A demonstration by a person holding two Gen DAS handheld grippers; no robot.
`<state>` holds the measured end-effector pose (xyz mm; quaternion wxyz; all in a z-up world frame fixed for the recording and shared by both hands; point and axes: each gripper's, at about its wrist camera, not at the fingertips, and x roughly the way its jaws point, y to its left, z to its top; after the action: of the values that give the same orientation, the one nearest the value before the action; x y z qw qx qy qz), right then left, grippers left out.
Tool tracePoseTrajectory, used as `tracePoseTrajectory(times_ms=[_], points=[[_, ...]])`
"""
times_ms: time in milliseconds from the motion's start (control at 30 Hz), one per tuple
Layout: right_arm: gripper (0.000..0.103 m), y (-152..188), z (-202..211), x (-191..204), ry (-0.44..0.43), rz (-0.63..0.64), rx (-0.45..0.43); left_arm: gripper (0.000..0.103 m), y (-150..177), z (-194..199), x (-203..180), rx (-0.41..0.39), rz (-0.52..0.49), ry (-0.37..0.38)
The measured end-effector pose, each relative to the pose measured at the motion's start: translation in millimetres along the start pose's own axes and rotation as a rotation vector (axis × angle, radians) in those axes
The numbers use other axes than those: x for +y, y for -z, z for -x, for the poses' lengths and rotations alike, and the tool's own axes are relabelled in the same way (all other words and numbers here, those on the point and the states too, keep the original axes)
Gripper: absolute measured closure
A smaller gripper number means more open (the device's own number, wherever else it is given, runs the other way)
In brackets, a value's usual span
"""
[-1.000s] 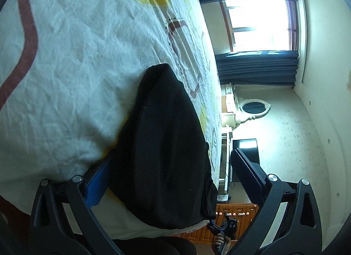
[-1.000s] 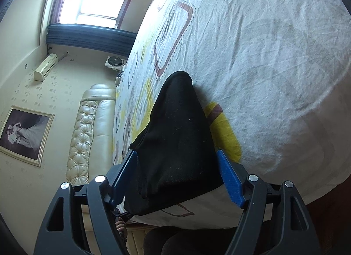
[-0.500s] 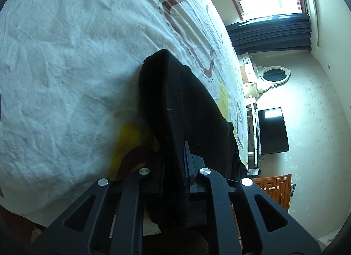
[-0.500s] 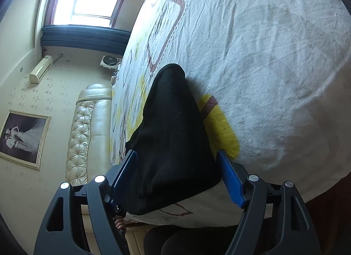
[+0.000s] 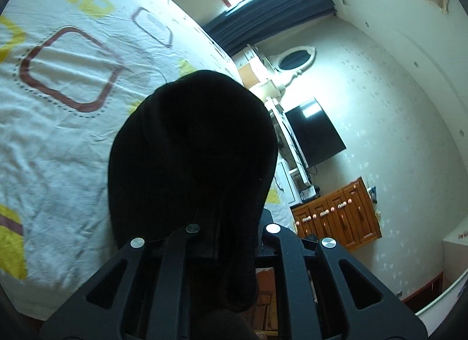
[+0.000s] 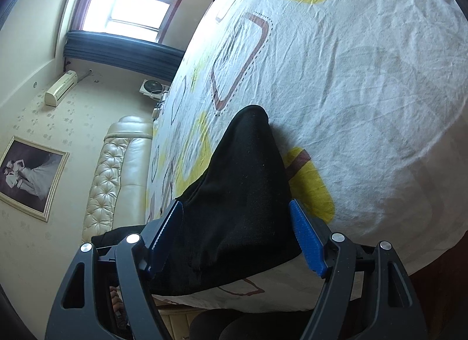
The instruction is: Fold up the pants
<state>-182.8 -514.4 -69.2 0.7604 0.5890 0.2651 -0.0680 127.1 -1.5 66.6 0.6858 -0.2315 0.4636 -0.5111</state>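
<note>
The black pants [image 5: 193, 149] hang bunched up from my left gripper [image 5: 231, 223], which is shut on the cloth and held above the patterned bed sheet [image 5: 58, 135]. The cloth hides its fingertips. In the right wrist view the pants [image 6: 245, 164] lie as a long dark strip on the sheet [image 6: 365, 91], reaching away from the bed's near edge. My right gripper [image 6: 235, 208] stands open astride their near end. Its blue pads [image 6: 307, 240] sit on either side of the cloth without squeezing it.
A wall TV [image 5: 313, 132], a wooden cabinet [image 5: 336, 217] and an oval mirror [image 5: 295, 59] stand beyond the bed's right side. A padded headboard [image 6: 117, 170], a framed picture [image 6: 29, 176] and a curtained window [image 6: 128, 9] show on the left.
My left gripper went from open around the pants to shut on them, then rose and rolled, lifting the cloth off the sheet. The right gripper stayed open and barely moved.
</note>
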Motion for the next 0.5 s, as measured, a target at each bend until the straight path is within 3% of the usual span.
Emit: tracePoseTrajectory(times_ms=[200, 367, 500], points=[[0.029, -0.9, 2.8, 4.6, -0.021, -0.004, -0.014, 0.092, 21.2, -128.0, -48.6, 0.193, -0.098, -0.023], [0.029, -0.8, 4.2, 3.8, -0.032, -0.008, -0.014, 0.092, 53.8, -219.4, -42.4, 0.313, -0.118, -0.106], [0.029, -3.7, 11.6, 7.3, -0.038, 0.0, -0.044, 0.084, 77.8, -254.4, -35.6, 0.363, -0.121, -0.18]])
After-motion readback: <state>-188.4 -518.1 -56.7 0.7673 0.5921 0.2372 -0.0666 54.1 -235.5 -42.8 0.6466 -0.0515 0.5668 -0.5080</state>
